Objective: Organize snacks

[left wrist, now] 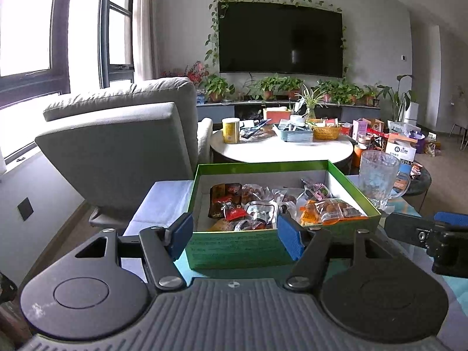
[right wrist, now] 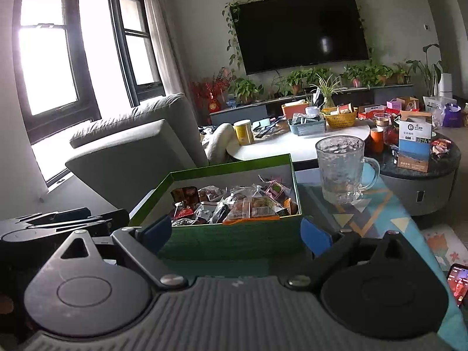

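Standing at the counter's (right wrist: 377,213) near edge, the green box (left wrist: 234,247) of snack packets (left wrist: 336,209) sat before the left claw (left wrist: 237,234) and right claw (right wrist: 237,234), both spread apart, gripping nothing, a glass mug (right wrist: 340,169) just beside.

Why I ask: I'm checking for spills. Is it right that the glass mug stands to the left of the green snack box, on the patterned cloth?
Not quite: the glass mug stands to the right of the green snack box, as the right wrist view shows. It does stand on the patterned cloth.

Daylight blows out the windows (left wrist: 26,29) at left; room dimmer, sharp, edges bowed by fisheye.
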The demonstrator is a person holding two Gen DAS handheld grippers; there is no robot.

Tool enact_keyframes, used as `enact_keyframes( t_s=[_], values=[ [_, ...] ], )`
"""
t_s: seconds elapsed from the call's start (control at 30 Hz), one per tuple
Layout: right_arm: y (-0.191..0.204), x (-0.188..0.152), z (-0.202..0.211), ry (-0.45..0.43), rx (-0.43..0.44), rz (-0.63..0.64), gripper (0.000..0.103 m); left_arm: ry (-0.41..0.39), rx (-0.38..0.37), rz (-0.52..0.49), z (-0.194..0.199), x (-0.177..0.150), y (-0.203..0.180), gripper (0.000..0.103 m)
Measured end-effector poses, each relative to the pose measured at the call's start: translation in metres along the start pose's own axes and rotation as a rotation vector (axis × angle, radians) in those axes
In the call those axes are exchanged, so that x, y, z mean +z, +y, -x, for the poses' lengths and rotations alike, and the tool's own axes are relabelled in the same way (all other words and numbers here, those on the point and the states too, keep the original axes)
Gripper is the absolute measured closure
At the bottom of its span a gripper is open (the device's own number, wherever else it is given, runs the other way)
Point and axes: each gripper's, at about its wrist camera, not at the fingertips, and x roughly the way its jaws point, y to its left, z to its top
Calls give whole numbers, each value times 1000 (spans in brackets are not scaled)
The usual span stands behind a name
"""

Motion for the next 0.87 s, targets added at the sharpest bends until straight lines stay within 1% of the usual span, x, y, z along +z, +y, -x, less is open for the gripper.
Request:
enact_keyframes(
  t_s=[0.3, 0.87],
  values=[
    [0, -3, 3, 1, 2, 1, 52, 0, -2, -9, 6, -1, -2, 42],
    [2, -6, 3, 8, -1, -2, 52, 13, -5, -6, 3, -4, -5, 42]
  ],
)
